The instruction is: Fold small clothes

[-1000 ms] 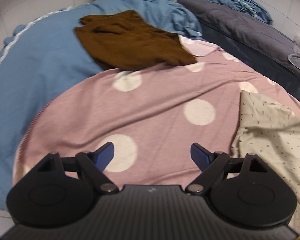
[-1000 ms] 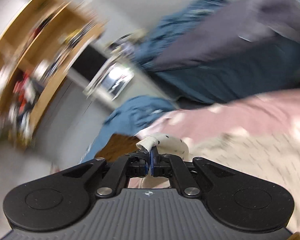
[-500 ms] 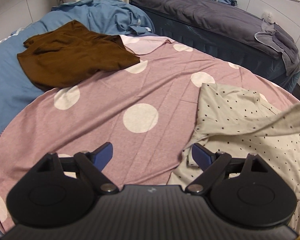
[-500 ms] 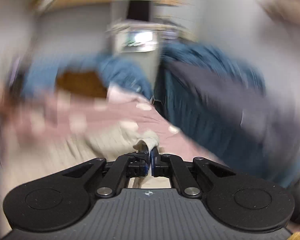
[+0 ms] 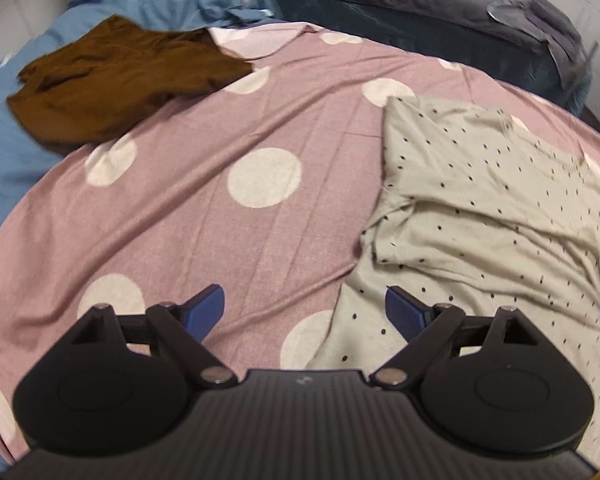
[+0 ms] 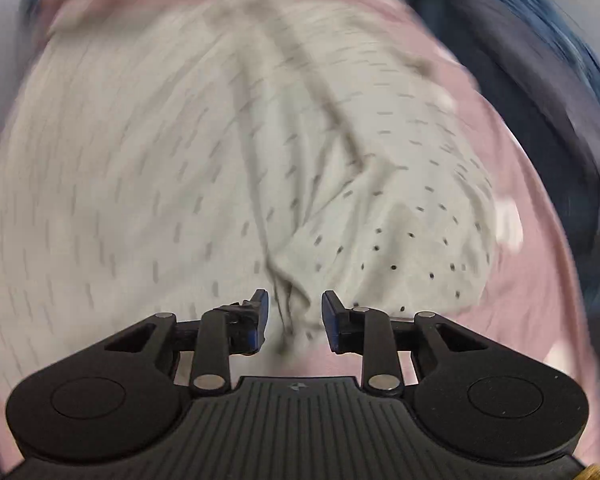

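A cream garment with small dark dots [image 5: 492,208] lies rumpled on the pink sheet with white circles [image 5: 220,216], at the right of the left wrist view. My left gripper [image 5: 304,314] is open and empty, low over the sheet by the garment's near left edge. In the blurred right wrist view the same garment [image 6: 180,160] fills the frame. My right gripper [image 6: 294,316] is open just above it, with a fold of the cloth lying between the jaws, not clamped.
A crumpled brown garment [image 5: 116,76] lies at the far left, half on a blue cover [image 5: 4,152]. A dark grey-blue padded surface [image 5: 420,4] runs along the back, with a grey cloth [image 5: 540,12] on it.
My right gripper has opened and let go of the dotted garment's edge, and now points down at it. The garment has dropped flat. My left gripper has moved right, toward the garment.
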`<action>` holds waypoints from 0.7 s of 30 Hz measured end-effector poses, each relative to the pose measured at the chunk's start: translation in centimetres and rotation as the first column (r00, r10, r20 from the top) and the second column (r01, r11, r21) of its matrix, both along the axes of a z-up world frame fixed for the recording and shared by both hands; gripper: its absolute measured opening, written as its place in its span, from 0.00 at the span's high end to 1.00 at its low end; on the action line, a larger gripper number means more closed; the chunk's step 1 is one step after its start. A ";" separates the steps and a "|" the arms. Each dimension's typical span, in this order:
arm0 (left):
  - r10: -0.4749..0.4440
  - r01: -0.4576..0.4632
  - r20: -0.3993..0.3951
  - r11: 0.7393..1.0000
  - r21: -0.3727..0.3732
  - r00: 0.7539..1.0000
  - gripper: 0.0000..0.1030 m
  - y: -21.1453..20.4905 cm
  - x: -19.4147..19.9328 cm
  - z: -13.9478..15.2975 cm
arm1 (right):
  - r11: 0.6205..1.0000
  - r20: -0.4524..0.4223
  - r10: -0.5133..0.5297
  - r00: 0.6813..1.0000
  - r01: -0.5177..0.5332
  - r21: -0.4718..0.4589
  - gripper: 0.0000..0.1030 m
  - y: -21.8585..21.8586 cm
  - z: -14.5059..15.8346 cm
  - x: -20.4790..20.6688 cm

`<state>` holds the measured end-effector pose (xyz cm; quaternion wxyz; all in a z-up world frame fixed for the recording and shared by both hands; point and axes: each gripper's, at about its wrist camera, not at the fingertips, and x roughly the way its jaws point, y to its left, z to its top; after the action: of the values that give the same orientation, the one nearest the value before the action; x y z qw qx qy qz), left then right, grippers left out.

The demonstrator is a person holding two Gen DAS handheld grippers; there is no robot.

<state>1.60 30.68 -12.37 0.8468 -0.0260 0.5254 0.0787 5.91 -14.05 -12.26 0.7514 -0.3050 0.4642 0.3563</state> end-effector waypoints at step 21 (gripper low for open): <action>-0.241 0.231 0.045 0.958 0.171 0.969 0.24 -5.2 8.3 -1.9 | 0.973 0.008 -0.209 0.978 0.207 0.105 0.95 3.7 0.1 -1.4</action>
<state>9.88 25.47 -14.23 0.8661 0.1043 0.4886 0.0193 4.47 -10.39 -12.19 0.8038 -0.2187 0.4673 0.2960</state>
